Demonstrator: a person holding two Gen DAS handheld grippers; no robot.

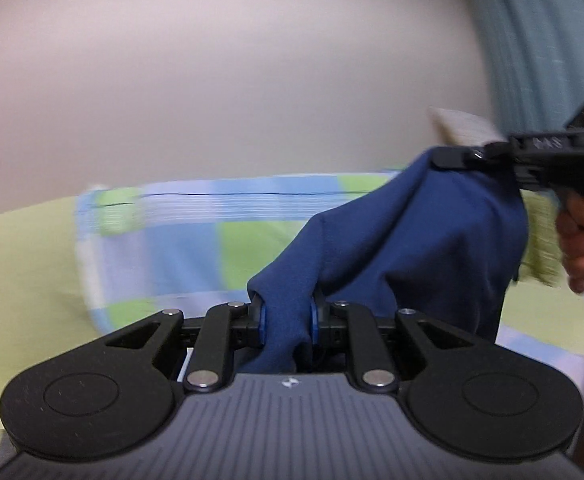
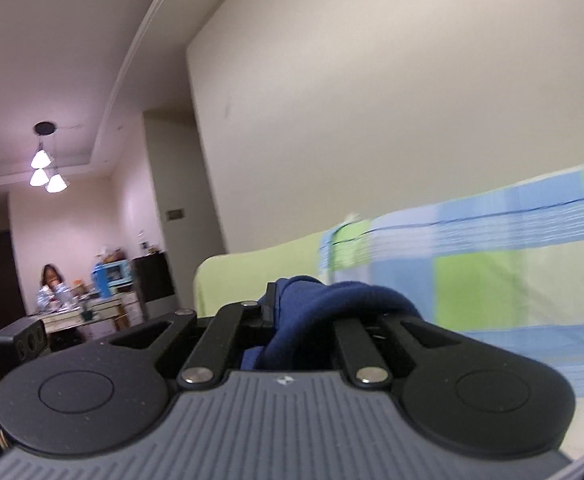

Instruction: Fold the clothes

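Note:
A dark blue garment [image 1: 412, 232] hangs in the air between both grippers, lifted above the bed. My left gripper [image 1: 288, 312] is shut on a bunched fold of it, blue pads pressing either side. In the left wrist view my right gripper [image 1: 448, 156] enters from the right, held by a hand [image 1: 580, 240], pinching the cloth's upper corner. In the right wrist view the right gripper [image 2: 304, 304] is shut on the blue garment [image 2: 324, 300], which drapes over its fingers and hides the tips.
A bed with a light green sheet [image 1: 20, 260] and a blue, green and white checked quilt [image 1: 196, 232] lies below against a plain wall. A teal curtain [image 1: 540, 40] hangs at right. A person sits at a cluttered table [image 2: 64, 312] in a far room.

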